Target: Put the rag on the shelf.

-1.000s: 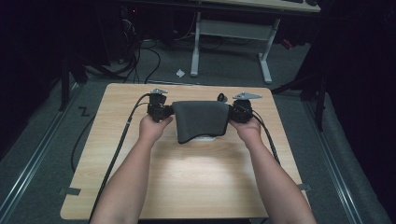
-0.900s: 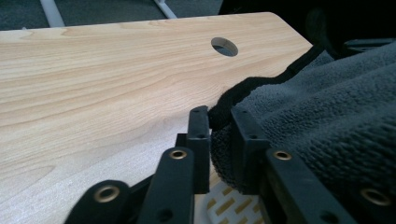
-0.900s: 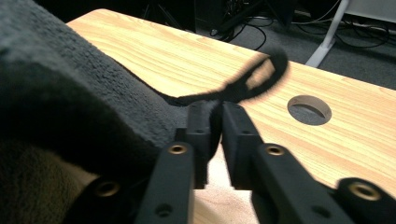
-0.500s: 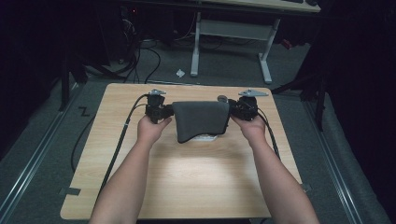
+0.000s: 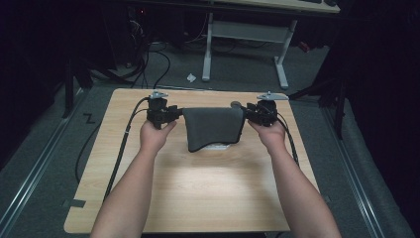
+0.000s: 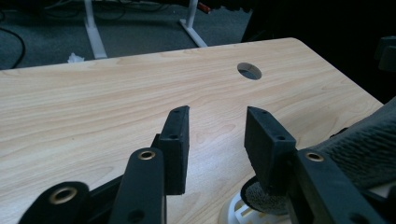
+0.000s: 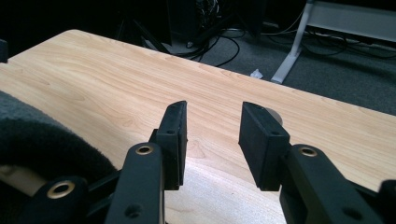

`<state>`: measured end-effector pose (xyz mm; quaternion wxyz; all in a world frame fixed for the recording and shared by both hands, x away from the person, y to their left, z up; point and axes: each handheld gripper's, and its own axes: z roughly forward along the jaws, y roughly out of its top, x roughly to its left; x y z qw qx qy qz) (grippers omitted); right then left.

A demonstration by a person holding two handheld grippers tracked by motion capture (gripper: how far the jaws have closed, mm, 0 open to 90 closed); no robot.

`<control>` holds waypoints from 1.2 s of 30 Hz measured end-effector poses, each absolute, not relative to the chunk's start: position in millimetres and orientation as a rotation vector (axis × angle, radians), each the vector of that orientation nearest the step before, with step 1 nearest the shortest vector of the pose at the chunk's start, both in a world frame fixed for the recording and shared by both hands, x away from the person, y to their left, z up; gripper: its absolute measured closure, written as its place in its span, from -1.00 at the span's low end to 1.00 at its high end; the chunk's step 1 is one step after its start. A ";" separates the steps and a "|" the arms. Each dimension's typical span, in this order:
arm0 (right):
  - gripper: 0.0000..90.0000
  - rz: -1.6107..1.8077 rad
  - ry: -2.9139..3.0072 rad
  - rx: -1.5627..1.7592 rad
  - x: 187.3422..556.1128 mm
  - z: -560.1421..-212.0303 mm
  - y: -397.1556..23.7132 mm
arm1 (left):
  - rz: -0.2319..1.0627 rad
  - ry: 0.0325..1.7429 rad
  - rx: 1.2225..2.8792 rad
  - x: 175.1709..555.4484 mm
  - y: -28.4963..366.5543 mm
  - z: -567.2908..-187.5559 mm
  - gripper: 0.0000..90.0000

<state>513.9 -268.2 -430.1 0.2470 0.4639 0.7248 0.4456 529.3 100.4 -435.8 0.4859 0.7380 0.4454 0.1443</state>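
Both grippers sit at the far half of the table, one at each upper corner of a dark grey cloth. Left gripper is at the cloth's left edge; in its own view its jaws stand spread with only bare wood between them, having just been opening, and the cloth lies off to the side, outside the gap. Right gripper is at the cloth's right edge; its jaws too have just been opening and stand apart over bare tabletop, with the cloth beside them and not between them. Neither pair of pads presses on anything. Cloth is draped over a white object that peeks out at its near edge; the left gripper view shows a slotted white rim under the fabric, like a small basket, but what it holds is hidden by the cloth. A round hole in the tabletop lies just beyond the cloth.
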 end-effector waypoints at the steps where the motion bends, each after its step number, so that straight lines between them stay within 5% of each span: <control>1: 0.36 1.214 1.977 1.263 513.1 -430.4 -268.0 | 0.359 1.082 1.792 528.0 101.7 -435.3 0.32; 36: 0.04 1.204 1.951 1.126 412.1 -424.6 -284.2 | 0.415 1.044 1.793 439.4 149.2 -447.9 0.12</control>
